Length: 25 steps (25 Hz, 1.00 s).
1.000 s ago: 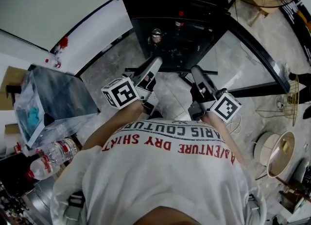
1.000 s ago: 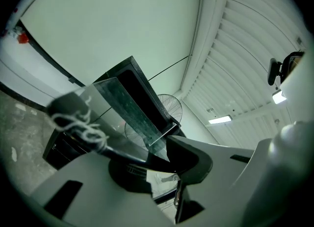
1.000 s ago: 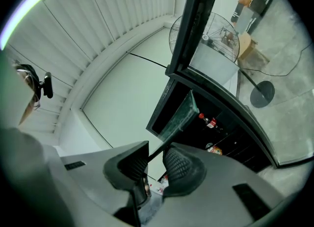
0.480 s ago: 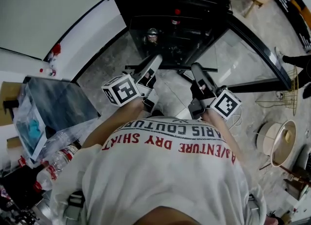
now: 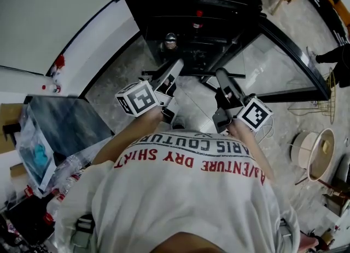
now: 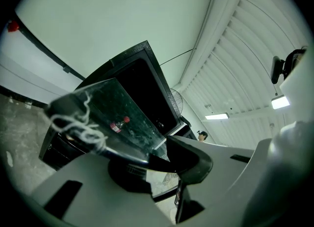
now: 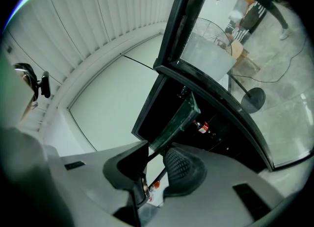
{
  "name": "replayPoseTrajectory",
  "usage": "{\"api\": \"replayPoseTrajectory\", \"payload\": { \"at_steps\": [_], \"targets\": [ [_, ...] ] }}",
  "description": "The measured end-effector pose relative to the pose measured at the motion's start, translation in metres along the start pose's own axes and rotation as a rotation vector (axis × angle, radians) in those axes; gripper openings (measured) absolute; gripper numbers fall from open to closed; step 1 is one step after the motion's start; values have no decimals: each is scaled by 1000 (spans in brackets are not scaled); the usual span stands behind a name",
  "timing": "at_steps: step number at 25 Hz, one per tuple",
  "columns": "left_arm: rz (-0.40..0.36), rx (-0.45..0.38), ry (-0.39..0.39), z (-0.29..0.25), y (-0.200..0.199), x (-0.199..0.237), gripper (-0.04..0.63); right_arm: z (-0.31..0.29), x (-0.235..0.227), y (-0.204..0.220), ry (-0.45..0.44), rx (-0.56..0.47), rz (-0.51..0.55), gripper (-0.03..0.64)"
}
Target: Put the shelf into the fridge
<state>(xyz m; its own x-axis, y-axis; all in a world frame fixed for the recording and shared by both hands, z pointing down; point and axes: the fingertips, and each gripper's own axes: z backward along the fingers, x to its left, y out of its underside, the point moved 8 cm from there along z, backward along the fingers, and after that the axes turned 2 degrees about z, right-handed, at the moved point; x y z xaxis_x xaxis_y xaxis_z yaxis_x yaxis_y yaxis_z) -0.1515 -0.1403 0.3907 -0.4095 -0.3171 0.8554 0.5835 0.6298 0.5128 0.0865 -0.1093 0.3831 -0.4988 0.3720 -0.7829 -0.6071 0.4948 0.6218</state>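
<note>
Glass shelf: We carry the glass shelf point(image 5: 196, 75) in the air between the two grippers, just in front of the open fridge point(image 5: 191, 0). Its far edge faces the dark cavity. We cannot tell whether that edge has crossed the opening yet.
Left gripper: The left gripper point(image 5: 176, 67) is clenched on the near left edge of the pane, which sits between the pads in the left gripper view point(image 6: 147, 156).
Right gripper: The right gripper point(image 5: 221, 75) is likewise clamped on the near right edge, with the pane running out between its jaws point(image 7: 152, 164).
Step in hand: We judge this to be the approach, lining the pane up with its side ledges.
Risk, grip: Both holds are on the near edge only, so the far end could sag and the smooth glass could slide out of the pads.
Risk, skew: If one hand leads, the pane would twist and could jam or chip against a fridge wall.
Risk, contents: A red-capped bottle point(image 5: 198, 20) stands inside, and coming in too low would knock it over.
Risk, door: The open glass door point(image 5: 284, 63) stands near our right side, so a wide swing could strike it.
</note>
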Motion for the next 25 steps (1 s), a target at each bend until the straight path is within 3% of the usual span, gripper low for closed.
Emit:
{"api": "replayPoseTrajectory", "payload": {
  "at_steps": [25],
  "targets": [
    [-28, 53, 32, -19, -7, 22, 120, -12, -18, 5, 32, -33, 12, 95]
  ]
}}
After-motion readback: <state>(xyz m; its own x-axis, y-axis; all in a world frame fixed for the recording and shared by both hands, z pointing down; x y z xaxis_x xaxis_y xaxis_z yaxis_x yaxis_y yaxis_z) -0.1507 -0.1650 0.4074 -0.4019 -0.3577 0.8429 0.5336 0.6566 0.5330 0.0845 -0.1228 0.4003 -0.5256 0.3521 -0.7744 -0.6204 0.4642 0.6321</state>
